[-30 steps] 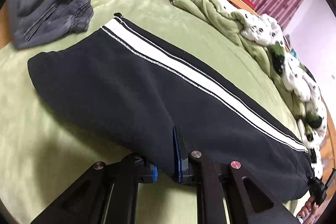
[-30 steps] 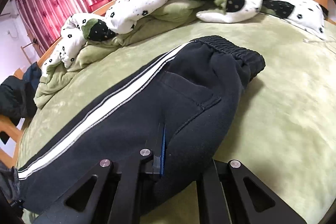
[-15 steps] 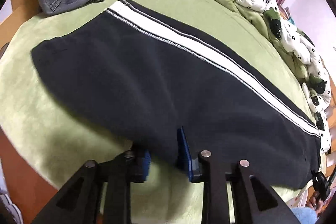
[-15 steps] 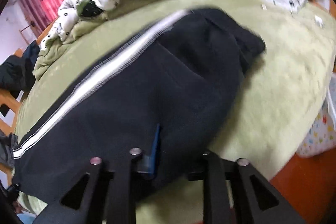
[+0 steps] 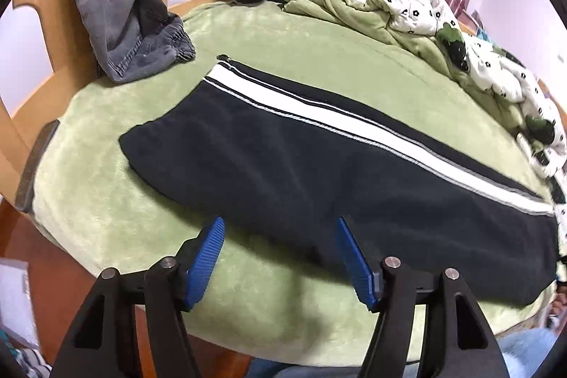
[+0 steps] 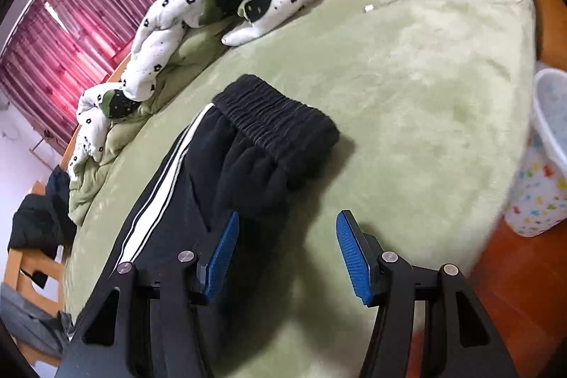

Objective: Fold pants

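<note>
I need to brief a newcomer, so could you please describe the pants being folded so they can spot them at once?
Look at the green bed. The pants lie flat along its near edge. Unlike the grey jeans hanging at the end, they are black with a white side stripe and a gathered waistband.

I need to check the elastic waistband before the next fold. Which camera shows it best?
The right wrist view: the gathered black waistband of the pants lies whole and unobstructed on the green blanket, just beyond the open right gripper. The left wrist view shows only the striped leg and its hem end; the waistband falls outside that picture.
</note>
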{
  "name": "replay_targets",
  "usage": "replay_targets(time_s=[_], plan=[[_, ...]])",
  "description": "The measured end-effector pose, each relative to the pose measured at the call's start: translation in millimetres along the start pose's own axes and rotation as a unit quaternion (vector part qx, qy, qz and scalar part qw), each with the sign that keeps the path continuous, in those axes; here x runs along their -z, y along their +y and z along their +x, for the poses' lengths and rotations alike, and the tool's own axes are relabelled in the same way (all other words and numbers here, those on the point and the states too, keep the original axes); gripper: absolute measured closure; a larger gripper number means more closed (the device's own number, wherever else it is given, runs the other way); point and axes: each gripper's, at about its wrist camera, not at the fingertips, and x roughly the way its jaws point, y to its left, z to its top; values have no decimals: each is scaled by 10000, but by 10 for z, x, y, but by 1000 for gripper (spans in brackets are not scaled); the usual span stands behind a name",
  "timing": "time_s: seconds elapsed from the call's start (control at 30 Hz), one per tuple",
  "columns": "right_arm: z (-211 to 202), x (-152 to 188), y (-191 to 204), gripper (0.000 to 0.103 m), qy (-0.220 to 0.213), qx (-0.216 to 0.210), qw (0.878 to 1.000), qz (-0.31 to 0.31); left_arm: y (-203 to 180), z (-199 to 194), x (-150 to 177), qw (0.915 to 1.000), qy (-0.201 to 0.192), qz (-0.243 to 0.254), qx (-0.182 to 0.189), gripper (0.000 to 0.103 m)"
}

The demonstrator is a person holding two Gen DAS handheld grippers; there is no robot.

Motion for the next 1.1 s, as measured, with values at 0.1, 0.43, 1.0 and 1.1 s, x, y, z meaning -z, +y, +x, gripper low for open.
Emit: replay_targets(time_s=[0.1,0.43,1.0,1.1], plan=[[317,-86,22,46,46,70,9998,156,10,20,-26,9999,83,-79,15,40],[19,-440,384,85,-1021,-116,9924,-673,93,-37,-104,9996,-142,-224,105,40],[-371,-41,1102,60,-436,895,9745,-2012,109,320,-651,9977,-107,321,595,40],[-293,131,1654,60,-442,702,9637,-2538,187,449,-851,9980,-116,343,526,40]])
